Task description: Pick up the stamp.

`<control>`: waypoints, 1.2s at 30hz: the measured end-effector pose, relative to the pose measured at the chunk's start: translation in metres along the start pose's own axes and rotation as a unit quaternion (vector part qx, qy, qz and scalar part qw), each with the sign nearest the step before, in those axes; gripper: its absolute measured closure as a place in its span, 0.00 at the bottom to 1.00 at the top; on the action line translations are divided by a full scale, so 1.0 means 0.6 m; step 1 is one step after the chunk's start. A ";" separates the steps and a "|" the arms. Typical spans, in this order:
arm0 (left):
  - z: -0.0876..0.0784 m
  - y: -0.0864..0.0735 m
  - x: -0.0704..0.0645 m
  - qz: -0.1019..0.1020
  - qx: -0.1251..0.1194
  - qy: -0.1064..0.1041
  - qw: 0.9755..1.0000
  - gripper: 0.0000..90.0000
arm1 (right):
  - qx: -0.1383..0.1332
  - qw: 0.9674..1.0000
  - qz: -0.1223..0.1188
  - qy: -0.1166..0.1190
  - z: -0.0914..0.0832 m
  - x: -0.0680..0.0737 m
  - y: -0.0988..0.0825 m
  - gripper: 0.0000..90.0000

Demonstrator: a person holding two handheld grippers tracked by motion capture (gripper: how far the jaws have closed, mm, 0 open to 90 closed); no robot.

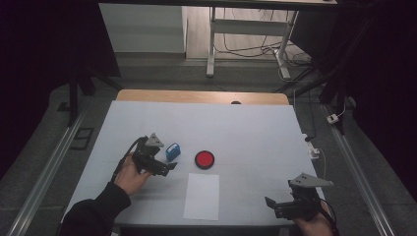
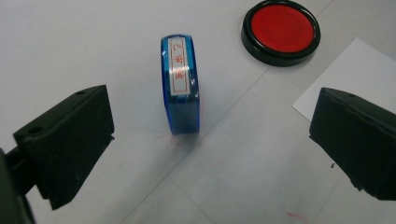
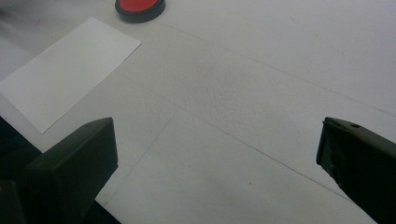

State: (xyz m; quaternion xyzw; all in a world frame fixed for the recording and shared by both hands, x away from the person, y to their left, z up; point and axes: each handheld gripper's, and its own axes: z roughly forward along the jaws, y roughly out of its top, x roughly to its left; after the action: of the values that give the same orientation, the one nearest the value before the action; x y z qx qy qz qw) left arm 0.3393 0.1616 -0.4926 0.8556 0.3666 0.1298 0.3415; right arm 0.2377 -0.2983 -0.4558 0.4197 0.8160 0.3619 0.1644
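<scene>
Big white desk (image 1: 246,128), with things lying near the front-left part. White paper (image 1: 202,195) flat near the front edge, long side pointing away from the person. Round red ink pad (image 1: 204,159) just past the paper's far end, not touching it. Small blue stamp (image 1: 172,151) just left of the pad, standing on its narrow edge.

Left tool (image 1: 169,166) right beside the stamp, released, jaws spread wide with nothing between them yet. From the left gripper view: stamp (image 2: 180,84) straight ahead, a little left of the middle of the gap, still apart from both jaws. Long side of the stamp pointing away from the tool (so the two flat blue faces look toward the jaws, good for a squeeze). Probably just a short push forward, then a close.

Right tool (image 1: 275,205) well apart, near the front-right corner, also released and holding nothing. Left one much nearer to the stamp.
</scene>
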 end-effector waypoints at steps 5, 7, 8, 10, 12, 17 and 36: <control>0.013 0.010 0.005 0.009 0.005 -0.004 1.000 0.00 | 0.000 1.000 0.000 0.000 0.000 0.000 0.000 0.00; 0.020 0.014 0.006 0.012 0.008 -0.004 1.000 0.00 | 0.001 1.000 0.000 0.000 0.000 0.000 0.000 0.00; 0.023 0.016 0.007 0.013 0.010 -0.005 1.000 0.00 | 0.001 1.000 0.000 0.000 0.000 0.000 0.000 0.00; 0.030 0.019 0.009 0.013 0.012 -0.008 1.000 0.00 | 0.001 1.000 -0.001 0.000 0.000 0.000 0.000 0.00; 0.036 0.021 0.010 0.016 0.014 -0.008 1.000 0.00 | 0.001 1.000 -0.001 0.000 0.000 0.000 0.000 0.00; 0.048 0.026 0.014 0.016 0.019 -0.008 1.000 0.01 | 0.001 1.000 -0.001 0.001 0.000 0.000 0.000 0.00; 0.045 0.036 0.028 0.005 0.031 -0.012 0.999 0.63 | 0.002 1.000 -0.002 0.001 0.000 0.000 0.000 0.00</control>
State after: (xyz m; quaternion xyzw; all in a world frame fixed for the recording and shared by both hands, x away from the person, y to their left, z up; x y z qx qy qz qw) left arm 0.3753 0.1498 -0.4980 0.8690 0.3623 0.1095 0.3187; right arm 0.2377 -0.2983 -0.4561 0.4183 0.8177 0.3600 0.1634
